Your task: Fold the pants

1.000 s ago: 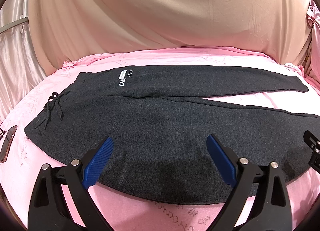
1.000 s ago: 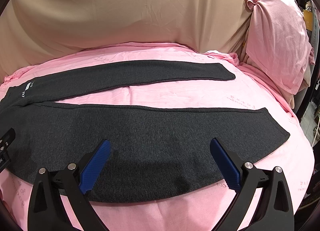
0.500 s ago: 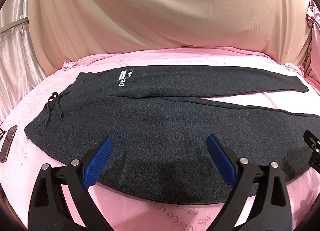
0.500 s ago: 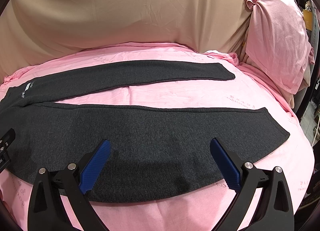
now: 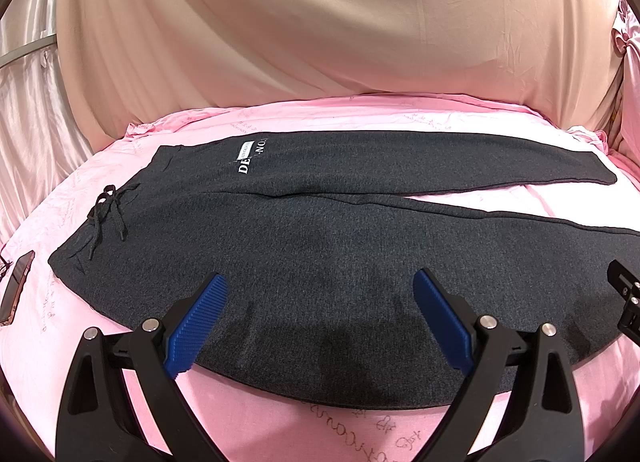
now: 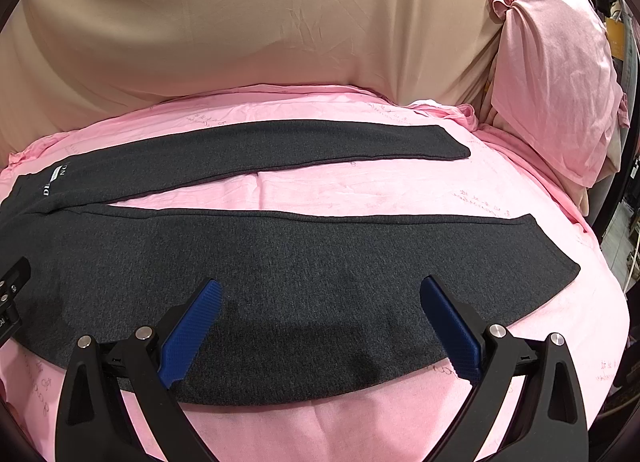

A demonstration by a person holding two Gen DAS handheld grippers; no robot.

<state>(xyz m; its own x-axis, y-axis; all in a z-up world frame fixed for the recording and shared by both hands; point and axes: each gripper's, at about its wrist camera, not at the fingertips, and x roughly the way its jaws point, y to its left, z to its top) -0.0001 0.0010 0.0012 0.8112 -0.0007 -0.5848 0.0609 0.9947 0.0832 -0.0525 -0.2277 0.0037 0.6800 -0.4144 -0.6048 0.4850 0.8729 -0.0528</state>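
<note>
While pants [image 5: 320, 246] lie flat, both grippers gape, empty

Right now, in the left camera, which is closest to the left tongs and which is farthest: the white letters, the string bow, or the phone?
1. String bow, left, on the waistband.
2. Phone, far left edge.
3. White letters, up on the far leg.
The bow and the phone are close to call.
</note>
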